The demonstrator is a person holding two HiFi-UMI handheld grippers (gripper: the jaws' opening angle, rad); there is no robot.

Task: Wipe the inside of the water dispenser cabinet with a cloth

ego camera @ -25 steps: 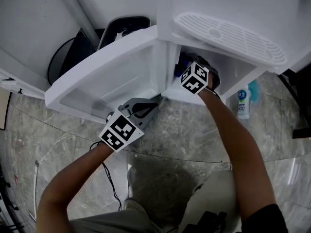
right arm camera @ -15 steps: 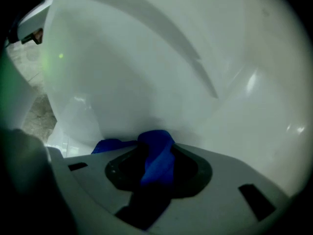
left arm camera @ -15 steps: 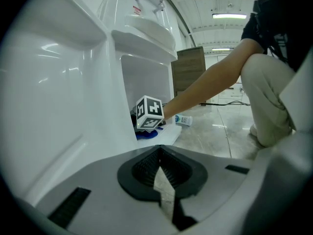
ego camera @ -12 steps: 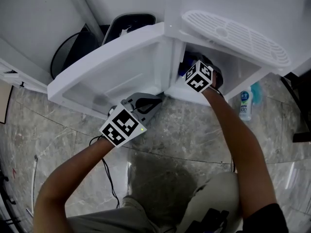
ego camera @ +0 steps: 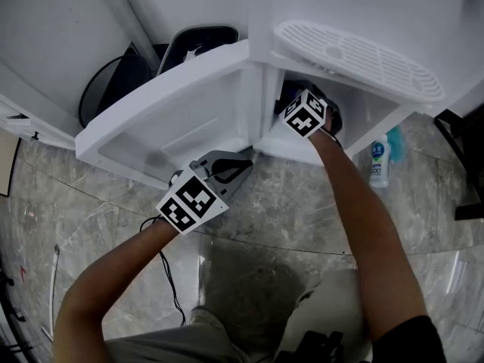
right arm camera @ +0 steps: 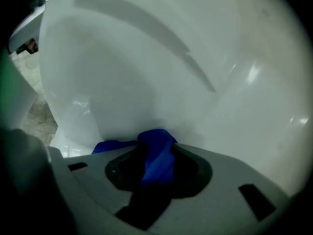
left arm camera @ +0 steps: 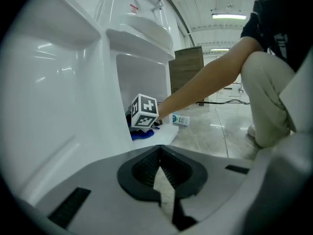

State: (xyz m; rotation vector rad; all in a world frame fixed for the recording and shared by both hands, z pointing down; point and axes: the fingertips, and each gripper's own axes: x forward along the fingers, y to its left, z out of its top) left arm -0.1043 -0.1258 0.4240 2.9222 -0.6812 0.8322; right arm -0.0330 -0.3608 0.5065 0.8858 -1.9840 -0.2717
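The white water dispenser has its cabinet door swung open to the left. My right gripper reaches into the cabinet; only its marker cube shows in the head view. The right gripper is shut on a blue cloth, which lies against the white inner wall. The left gripper view shows that cube with the cloth below it on the cabinet floor. My left gripper is shut and empty, held low by the door's bottom edge.
A black bin stands behind the open door. A small bottle stands on the marble floor right of the cabinet. The drip tray grille juts out above the opening. A thin cable runs along the floor near my knees.
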